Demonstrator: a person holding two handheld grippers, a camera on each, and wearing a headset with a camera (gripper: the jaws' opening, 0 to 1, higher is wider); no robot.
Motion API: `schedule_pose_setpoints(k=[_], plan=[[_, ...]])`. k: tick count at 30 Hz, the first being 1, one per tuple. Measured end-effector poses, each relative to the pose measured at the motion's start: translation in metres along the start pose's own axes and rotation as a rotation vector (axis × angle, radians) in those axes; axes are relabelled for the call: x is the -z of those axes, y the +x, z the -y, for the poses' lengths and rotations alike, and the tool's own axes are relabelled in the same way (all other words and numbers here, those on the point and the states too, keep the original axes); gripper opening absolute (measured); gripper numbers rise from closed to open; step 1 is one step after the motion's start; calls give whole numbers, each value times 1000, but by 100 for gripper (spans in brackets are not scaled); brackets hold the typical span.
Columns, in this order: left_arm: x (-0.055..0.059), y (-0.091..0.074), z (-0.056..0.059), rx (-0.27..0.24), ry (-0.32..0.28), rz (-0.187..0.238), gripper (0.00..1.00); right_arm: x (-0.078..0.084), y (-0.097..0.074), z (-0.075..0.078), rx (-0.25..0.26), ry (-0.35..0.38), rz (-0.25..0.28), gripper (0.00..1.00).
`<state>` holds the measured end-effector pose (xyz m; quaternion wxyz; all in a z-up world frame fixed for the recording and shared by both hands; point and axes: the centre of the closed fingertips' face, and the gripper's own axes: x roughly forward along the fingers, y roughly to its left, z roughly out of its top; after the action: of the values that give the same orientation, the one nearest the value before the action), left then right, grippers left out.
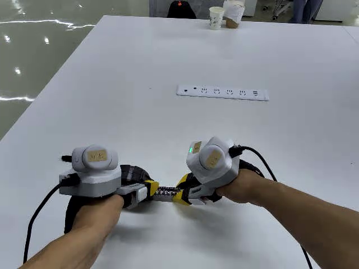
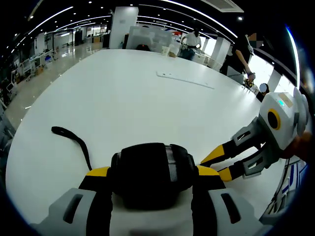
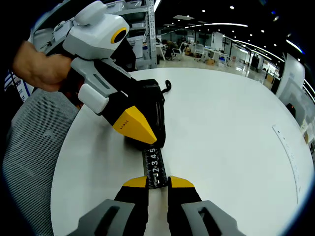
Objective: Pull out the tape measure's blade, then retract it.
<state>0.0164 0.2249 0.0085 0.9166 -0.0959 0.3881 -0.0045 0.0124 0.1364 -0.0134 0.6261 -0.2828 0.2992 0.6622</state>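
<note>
Right gripper view: your right tongs [image 3: 155, 183] are closed on the blade [image 3: 153, 164]. A short stretch of printed numbers shows between them and the tape measure [image 3: 153, 101]. Your left tongs [image 1: 147, 189] clamp its black case from both sides, low over the table [image 1: 168, 56] and close to its near edge. Finding: the pull-out is begun but barely under way. Most of the draw is outstanding, and the retraction is not yet started.

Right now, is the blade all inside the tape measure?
No, a short numbered blade runs from the tape measure to the right gripper.
</note>
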Motion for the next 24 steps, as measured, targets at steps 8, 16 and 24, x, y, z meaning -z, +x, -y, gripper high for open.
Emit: schedule_pose_setpoints(k=[8, 16, 24], plan=[[0, 0, 0, 1, -1, -1, 60, -8, 7, -2, -7, -8, 11, 11], [0, 0, 0, 1, -8, -1, 60, -16, 14, -2, -15, -11, 20, 11], [0, -1, 0, 3, -13, -2, 60, -26, 24, -5, -27, -25, 34, 11]])
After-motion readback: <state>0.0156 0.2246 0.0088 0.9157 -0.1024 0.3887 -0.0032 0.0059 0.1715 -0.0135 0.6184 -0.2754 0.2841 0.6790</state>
